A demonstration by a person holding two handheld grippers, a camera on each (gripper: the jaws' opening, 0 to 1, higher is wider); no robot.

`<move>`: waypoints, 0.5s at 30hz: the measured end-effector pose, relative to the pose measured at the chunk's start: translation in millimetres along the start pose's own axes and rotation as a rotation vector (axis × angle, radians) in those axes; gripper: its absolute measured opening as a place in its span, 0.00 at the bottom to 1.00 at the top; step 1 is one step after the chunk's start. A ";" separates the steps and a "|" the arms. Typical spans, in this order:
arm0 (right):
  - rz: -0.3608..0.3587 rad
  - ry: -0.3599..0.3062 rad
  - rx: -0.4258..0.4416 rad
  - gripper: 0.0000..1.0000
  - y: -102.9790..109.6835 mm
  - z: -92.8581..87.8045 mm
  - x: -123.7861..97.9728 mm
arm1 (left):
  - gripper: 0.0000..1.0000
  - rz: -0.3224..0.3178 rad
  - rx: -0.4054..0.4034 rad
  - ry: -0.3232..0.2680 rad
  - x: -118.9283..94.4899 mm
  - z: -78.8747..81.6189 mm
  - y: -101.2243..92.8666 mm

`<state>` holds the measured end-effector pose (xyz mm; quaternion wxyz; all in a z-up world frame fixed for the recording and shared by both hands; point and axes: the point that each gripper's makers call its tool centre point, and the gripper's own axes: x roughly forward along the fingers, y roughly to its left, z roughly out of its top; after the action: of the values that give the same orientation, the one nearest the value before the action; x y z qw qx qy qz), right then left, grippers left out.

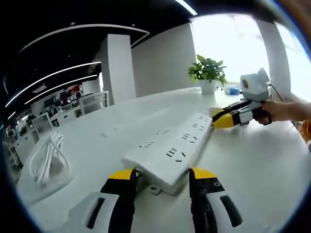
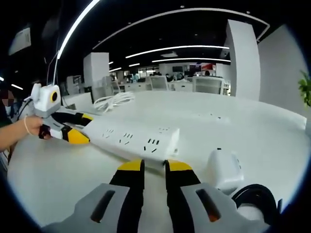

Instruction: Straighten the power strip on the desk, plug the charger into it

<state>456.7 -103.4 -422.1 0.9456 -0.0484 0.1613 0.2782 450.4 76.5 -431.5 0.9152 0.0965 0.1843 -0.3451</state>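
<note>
We are squaring up the power strip (image 1: 171, 148) on the worktop (image 1: 257, 160), left gripper (image 1: 160, 175) jaws spread around one end, right gripper (image 2: 154, 166) jaws nearly closed, empty, at the other, while the charger (image 2: 222, 169) is lying unplugged.

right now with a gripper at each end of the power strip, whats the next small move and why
Probably swing the power strip square on the desk before going for the charger. The left gripper has its jaws open around one end and the right gripper sits nearly closed at the other, so both ends are controlled. The strip lies diagonally, and the charger rests unplugged beside the right gripper.
</note>
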 end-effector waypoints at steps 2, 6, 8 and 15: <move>-0.005 0.001 -0.003 0.15 -0.6 0.0 -0.1 | 0.44 -0.002 0.003 -0.002 0.9 0.3 0.3; -0.014 0.000 0.002 0.15 -2.5 0.4 0.7 | 0.44 -0.014 0.010 0.000 3.4 1.4 2.1; -0.018 -0.001 0.000 0.15 -2.7 0.2 0.6 | 0.44 -0.019 0.014 0.003 4.2 1.7 2.2; -0.033 -0.008 -0.002 0.16 -2.3 -0.5 -1.4 | 0.44 -0.039 0.026 -0.004 8.3 3.1 4.3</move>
<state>456.6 -106.2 -422.0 0.9507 -0.0509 0.1564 0.2631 459.8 73.9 -431.8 0.9073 0.1038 0.1798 -0.3656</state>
